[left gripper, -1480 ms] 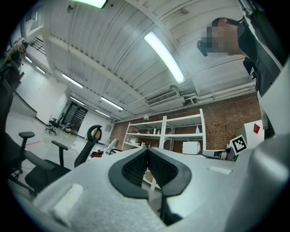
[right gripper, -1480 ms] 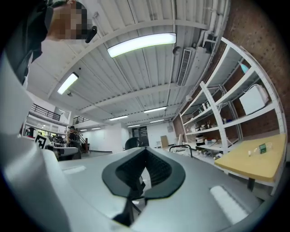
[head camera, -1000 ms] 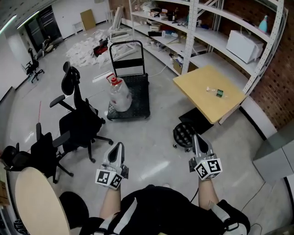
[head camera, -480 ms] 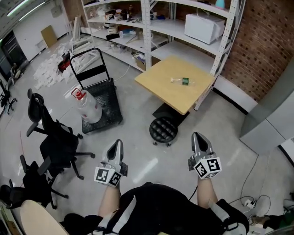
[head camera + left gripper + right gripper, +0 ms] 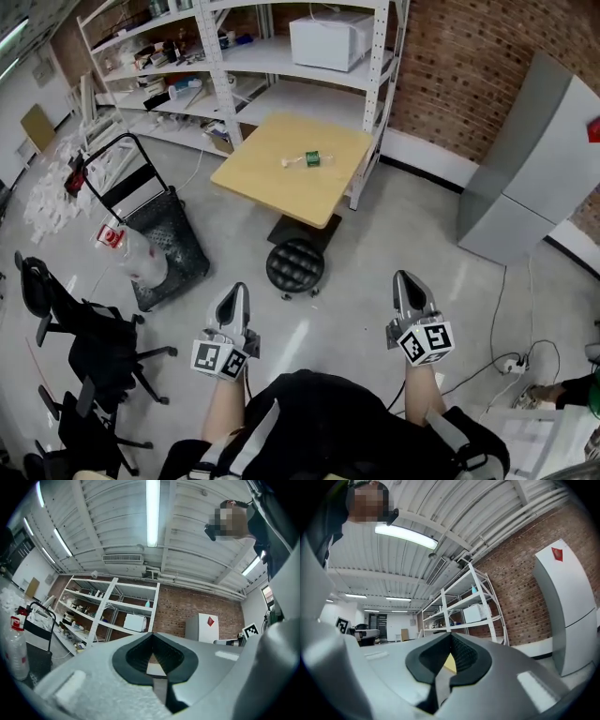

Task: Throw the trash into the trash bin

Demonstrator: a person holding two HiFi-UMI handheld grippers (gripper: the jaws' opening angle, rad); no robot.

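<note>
Head view. Two grippers, both low in frame and over bare floor: left gripper [image 5: 235, 302], right gripper [image 5: 410, 292]. Each is pinched closed at the tip with nothing in it. One yellow table [image 5: 281, 183] beyond them. One piece of trash [image 5: 306, 159] lies near the table's middle, well apart from both grippers. It is small, clear with a green band, and looks like a bottle, though I can't be sure. One black round stool [image 5: 294, 265] at the table's near edge. One black cart [image 5: 167, 230] to the left, with one clear jug [image 5: 134, 256] with a red cap against it. Two black office chairs [image 5: 101, 349], the nearer one cut off by the frame's bottom. One white shelf rack [image 5: 214, 70] carrying one white box-like appliance [image 5: 328, 40]; the smaller shelf items are too small to count. One grey cabinet [image 5: 530, 178] against the brick wall [image 5: 450, 66].

Left gripper view. Jaws clenched together, nothing between them. The rack, appliance and cabinet show past them; the jug is cut by the left edge.

Right gripper view. Jaws closed tight and empty. Only a yellow sliver of the table shows in the notch above the seam. The trash is hidden here.
</note>
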